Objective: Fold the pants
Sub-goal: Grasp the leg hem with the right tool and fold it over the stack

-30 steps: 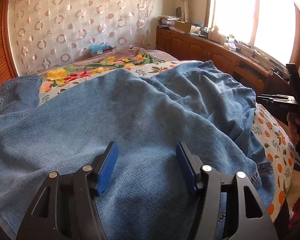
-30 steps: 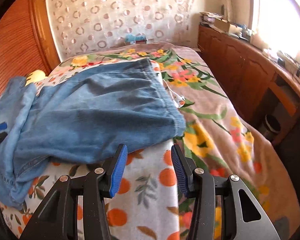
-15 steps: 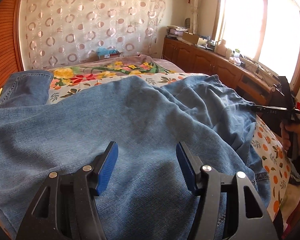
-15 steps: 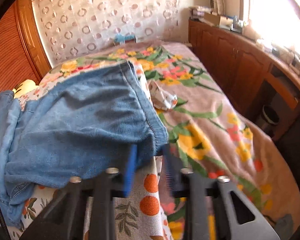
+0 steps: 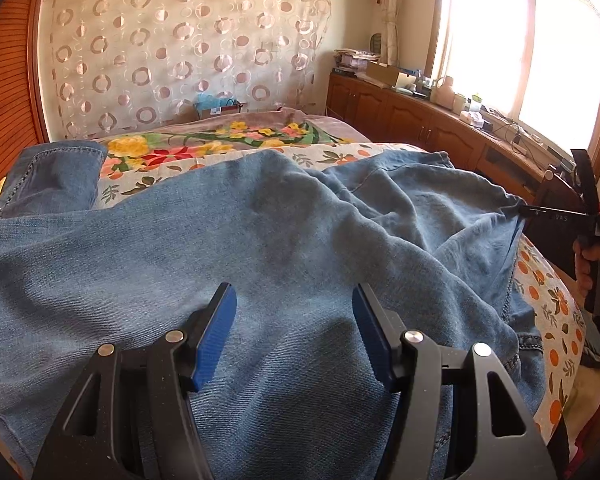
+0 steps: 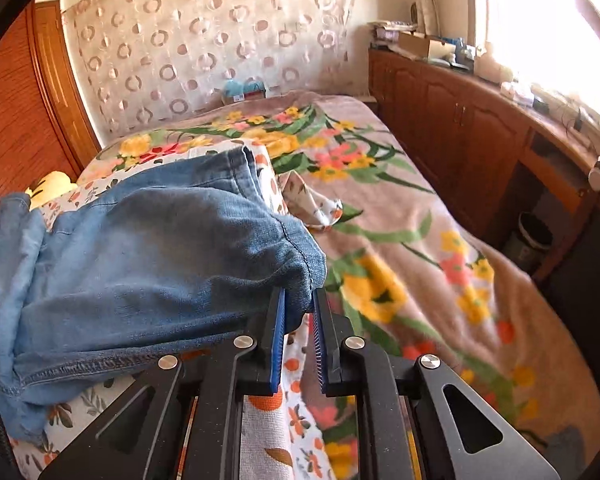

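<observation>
Right wrist view gives you the grip: your right gripper (image 6: 299,304) has just been closing, and its blue pads (image 6: 278,332) now pinch the hem corner of the jeans (image 6: 140,256), lifting it off the bed (image 6: 400,240). Left wrist view shows that same gripper (image 5: 518,210) only side-on at the far right, denim bunched at its tip, a hand (image 5: 598,260) on the handle. It alone shows your left gripper (image 5: 294,312): jaws standing wide, nothing between them, hovering over the broad flat of the jeans (image 5: 260,240). One pair of jeans, spread across the bed (image 5: 228,140); one leg end lies apart at far left. Two covers, one floral, one orange-print. Only the right view shows a dark bin (image 6: 530,236) under the cabinets; contents too dim to tell.
</observation>
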The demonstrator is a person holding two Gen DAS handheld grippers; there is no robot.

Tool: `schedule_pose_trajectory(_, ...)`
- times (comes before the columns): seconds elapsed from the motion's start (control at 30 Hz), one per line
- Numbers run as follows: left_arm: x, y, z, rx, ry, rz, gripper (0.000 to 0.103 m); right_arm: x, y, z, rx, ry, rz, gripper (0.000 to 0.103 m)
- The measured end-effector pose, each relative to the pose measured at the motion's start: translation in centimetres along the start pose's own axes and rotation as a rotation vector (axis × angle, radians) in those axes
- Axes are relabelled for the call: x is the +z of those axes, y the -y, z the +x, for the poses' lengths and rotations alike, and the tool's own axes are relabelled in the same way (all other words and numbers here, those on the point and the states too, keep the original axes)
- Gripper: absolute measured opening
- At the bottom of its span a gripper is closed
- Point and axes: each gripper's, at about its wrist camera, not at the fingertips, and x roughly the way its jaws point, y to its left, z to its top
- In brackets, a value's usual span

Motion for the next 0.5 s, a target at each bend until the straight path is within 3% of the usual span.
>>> schedule_pose_trajectory(0.13,0.0,-0.2,-0.2,0.006,0.005,-0.003,0.061,1.2,0.7,0.0,0.054,0.007,0.053,0.013)
schedule_pose_trajectory(0.27,-0.4,-0.6,-2.3,-0.005,0.080,-0.024,0.061,1.9,0.1,-1.6,0.098,0.053,0.055,0.013)
schedule_pose_trajectory(0.5,0.0,-2.4,-8.5,0.066,0.201,-0.057,0.061,3.8,-5.1,-5.9,0.197,0.140,-0.025,0.013)
